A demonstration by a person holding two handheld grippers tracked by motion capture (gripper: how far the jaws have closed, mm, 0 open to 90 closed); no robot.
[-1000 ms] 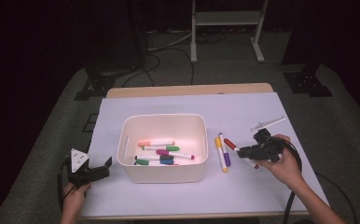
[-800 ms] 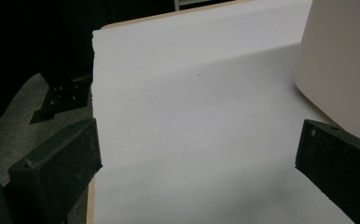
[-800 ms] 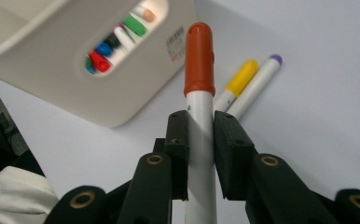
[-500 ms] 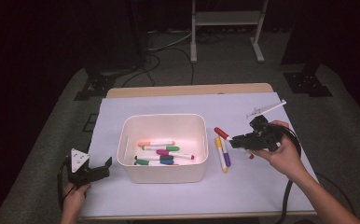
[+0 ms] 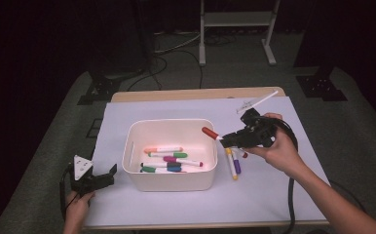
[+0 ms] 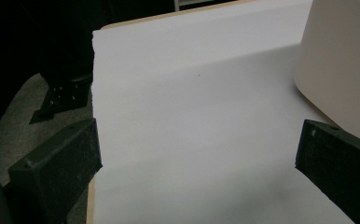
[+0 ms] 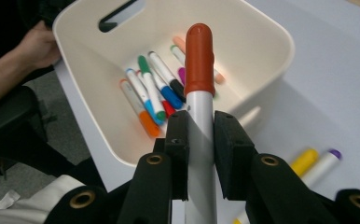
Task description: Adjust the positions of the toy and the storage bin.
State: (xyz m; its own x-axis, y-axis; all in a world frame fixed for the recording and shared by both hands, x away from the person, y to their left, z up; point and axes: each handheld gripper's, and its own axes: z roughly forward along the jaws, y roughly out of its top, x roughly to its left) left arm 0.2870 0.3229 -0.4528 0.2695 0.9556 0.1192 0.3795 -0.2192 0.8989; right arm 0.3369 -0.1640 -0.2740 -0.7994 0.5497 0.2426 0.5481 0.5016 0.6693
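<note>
One marker clamped in right gripper — red cap points left over bin's right rim | bin lies left | left gripper open, empty, near-left.

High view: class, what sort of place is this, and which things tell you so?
Probably a recording studio or lab, not a home: dark surroundings, cables on the floor, a metal stand, and a white-covered table holding a white bin of markers.

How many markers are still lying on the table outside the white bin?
2: a yellow-capped marker and a purple-capped marker, side by side right of the bin; more may be hidden.
</note>
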